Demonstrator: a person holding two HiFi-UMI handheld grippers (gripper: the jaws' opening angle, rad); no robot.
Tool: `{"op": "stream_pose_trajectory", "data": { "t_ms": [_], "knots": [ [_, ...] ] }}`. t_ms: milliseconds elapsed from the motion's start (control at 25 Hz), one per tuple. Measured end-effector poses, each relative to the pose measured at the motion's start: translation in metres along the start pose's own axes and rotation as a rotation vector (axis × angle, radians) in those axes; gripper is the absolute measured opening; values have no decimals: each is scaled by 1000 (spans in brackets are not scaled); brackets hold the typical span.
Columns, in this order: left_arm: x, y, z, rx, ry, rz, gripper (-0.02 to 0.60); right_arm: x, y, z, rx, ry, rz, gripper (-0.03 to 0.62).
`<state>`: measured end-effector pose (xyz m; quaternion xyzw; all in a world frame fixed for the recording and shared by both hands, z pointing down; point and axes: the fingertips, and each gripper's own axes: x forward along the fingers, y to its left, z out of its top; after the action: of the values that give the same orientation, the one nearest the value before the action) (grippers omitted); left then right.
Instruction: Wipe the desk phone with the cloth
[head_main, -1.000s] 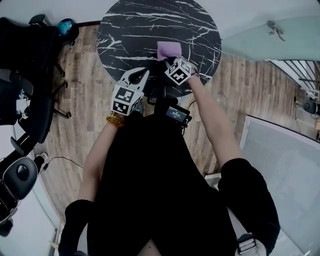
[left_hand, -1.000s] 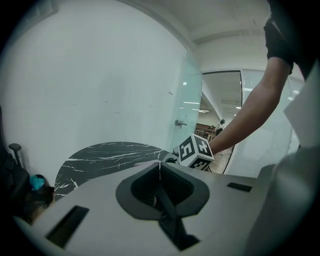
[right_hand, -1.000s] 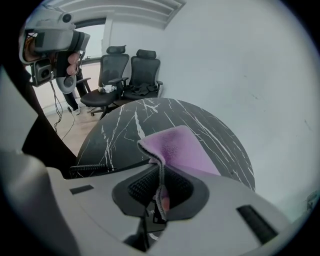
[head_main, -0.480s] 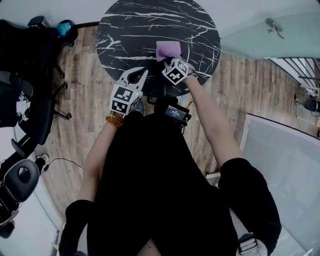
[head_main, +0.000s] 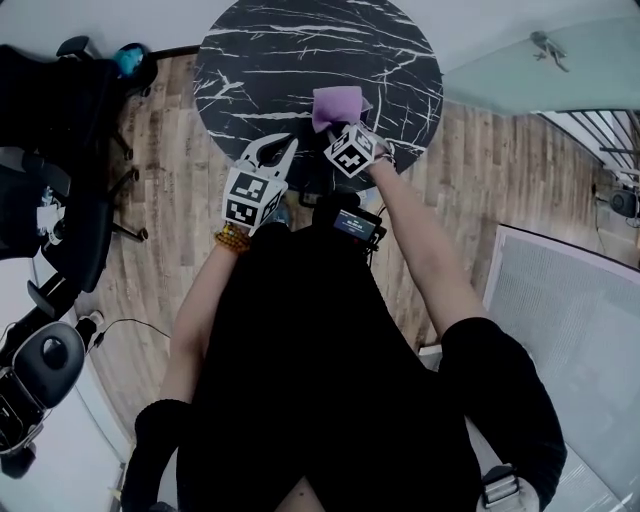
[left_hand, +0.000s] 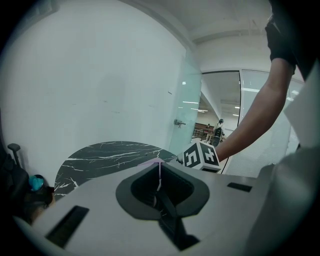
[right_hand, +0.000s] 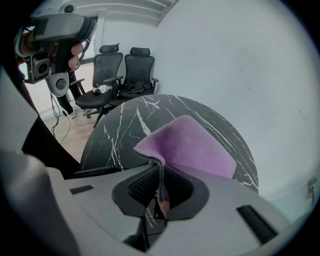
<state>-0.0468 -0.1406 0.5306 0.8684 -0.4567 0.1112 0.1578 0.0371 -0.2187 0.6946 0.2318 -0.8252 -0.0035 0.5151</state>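
A purple cloth (head_main: 337, 105) hangs over the near part of the round black marble table (head_main: 300, 40), and my right gripper (head_main: 336, 126) is shut on its edge. In the right gripper view the cloth (right_hand: 187, 142) spreads out from the jaws (right_hand: 161, 182), and a black coiled cord (right_hand: 95, 171) lies at the table's near edge. The phone body is a dark shape between the grippers and hard to make out. My left gripper (head_main: 272, 148) hovers left of the cloth at the table edge; its jaws (left_hand: 159, 172) meet with nothing between them.
Black office chairs (head_main: 60, 200) stand on the wooden floor left of the table and show again (right_hand: 125, 70) in the right gripper view. A white wall and a glass door (left_hand: 190, 115) lie behind the table. A small screen device (head_main: 352, 225) hangs at the person's chest.
The right gripper has shifted slightly left and towards the person, with the cloth still in it. The left gripper has barely moved.
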Motion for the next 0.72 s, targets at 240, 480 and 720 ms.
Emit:
{"op": "stream_pose_trajectory", "data": {
  "t_ms": [240,480,720],
  "knots": [
    [-1,0,-2,3,2,-1,21,1,8,-3,7,-10,0,50],
    [-4,1,-3,4,4,-2,21,0,15,-7,22,-8,6,49],
    [-5,2,-6,1,9,-2,21,0,21,-9,41,-7,9,49]
  ]
}}
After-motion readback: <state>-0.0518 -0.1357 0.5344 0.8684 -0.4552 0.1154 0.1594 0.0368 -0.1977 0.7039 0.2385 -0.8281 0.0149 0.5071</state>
